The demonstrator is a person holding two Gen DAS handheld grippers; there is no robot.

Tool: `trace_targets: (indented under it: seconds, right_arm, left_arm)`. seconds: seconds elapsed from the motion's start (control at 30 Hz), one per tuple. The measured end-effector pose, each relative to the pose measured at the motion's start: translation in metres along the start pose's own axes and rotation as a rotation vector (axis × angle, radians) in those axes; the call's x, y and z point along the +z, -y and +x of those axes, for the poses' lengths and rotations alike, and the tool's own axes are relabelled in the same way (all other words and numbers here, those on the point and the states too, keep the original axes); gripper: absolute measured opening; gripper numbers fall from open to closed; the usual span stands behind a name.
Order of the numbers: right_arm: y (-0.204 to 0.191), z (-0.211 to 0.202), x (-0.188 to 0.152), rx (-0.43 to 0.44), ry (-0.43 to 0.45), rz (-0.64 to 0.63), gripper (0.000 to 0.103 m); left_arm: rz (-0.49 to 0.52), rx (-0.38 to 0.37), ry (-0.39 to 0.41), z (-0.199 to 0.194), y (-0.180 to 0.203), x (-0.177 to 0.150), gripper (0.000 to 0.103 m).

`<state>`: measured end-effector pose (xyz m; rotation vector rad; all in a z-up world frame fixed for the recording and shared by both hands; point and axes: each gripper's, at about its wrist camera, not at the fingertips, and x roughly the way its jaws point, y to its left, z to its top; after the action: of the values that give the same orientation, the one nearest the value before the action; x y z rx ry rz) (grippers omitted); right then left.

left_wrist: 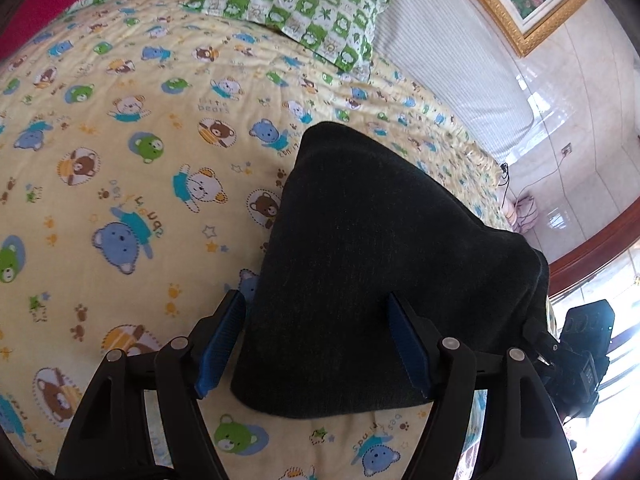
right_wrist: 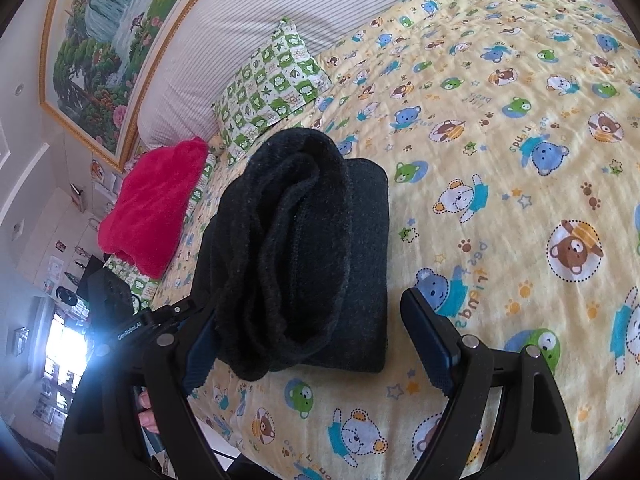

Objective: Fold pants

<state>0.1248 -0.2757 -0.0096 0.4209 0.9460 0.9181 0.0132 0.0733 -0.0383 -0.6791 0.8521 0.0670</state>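
Left wrist view shows your left gripper (left_wrist: pixel 316 340) with its blue pads (left_wrist: pixel 222 344) spread wide, straddling the near edge of the dark pants (left_wrist: pixel 360 248). They lie folded into a compact stack on the yellow bear-print bedspread (left_wrist: pixel 120 160), and neither pad presses the cloth. A green checked pillow (left_wrist: pixel 296 8) sits farther up the bed.

Right wrist view shows your right gripper (right_wrist: pixel 316 344) also spread, pinching nothing. The pants (right_wrist: pixel 304 248) lie between and beyond its fingers, with the rolled layers of the stack facing you. A red blanket (right_wrist: pixel 156 204) lies to the left, beside the pillow (right_wrist: pixel 268 84), and your left gripper (right_wrist: pixel 160 320) stands just beside the stack's left edge.
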Motion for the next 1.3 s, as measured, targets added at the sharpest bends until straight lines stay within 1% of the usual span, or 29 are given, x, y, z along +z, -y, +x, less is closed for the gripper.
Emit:
trace_targets:
  seconds: [0.1,0.2,0.23,0.27,0.3,0.33,0.37,0.4,0.47,0.5,0.57,0.73,0.93,1.07,1.3]
  right_arm:
    - [0.0,0.004,0.002,0.006,-0.006,-0.005,0.085]
    - [0.002,0.007,0.001,0.018,-0.011,-0.003,0.084]
    - [0.003,0.008,0.001,0.023,-0.012,-0.003,0.083]
    - [0.003,0.009,0.002,0.032,-0.015,-0.004,0.076]
    - [0.003,0.011,0.002,0.036,-0.018,-0.003,0.072]
    - [0.003,0.011,0.002,0.032,-0.017,-0.004,0.07]
    - [0.003,0.01,0.002,0.036,-0.015,-0.008,0.064]
    - [0.003,0.01,0.001,0.041,-0.015,-0.007,0.062]
    - [0.002,0.008,0.002,0.053,-0.009,-0.002,0.058]
    - [0.001,0.007,0.002,0.053,-0.006,-0.005,0.056]
    - [-0.003,0.005,0.002,0.051,0.001,-0.013,0.054]
    - [-0.016,-0.001,0.005,0.068,0.019,-0.035,0.052]
    - [-0.033,-0.004,0.009,0.097,0.025,-0.065,0.049]
    - [-0.046,0.001,0.011,0.117,0.021,-0.084,0.049]
    - [-0.07,0.019,0.022,0.151,0.014,-0.133,0.049]
  left_arm:
    - [0.007,-0.008,-0.01,0.005,0.004,-0.001,0.072]
    - [0.029,-0.004,-0.003,0.006,0.008,0.0,0.066]
    - [0.031,-0.009,0.001,0.005,0.008,0.0,0.06]
    - [0.034,-0.023,0.005,0.004,0.008,0.001,0.051]
    - [0.033,-0.036,0.006,0.003,0.008,0.001,0.048]
    - [0.03,-0.05,0.008,0.001,0.008,0.002,0.044]
    - [0.029,-0.058,0.012,0.0,0.008,0.002,0.04]
    - [0.03,-0.062,0.015,-0.002,0.008,0.002,0.04]
    - [0.034,-0.072,0.023,-0.005,0.01,0.002,0.034]
    - [0.036,-0.077,0.027,-0.007,0.011,0.002,0.033]
    - [0.038,-0.091,0.035,-0.012,0.013,0.002,0.029]
    - [0.04,-0.113,0.056,-0.026,0.015,0.001,0.028]
    - [0.049,-0.111,0.096,-0.048,0.018,0.001,0.028]
    - [0.063,-0.09,0.134,-0.066,0.017,0.004,0.028]
    - [0.074,-0.047,0.189,-0.085,0.006,0.015,0.028]
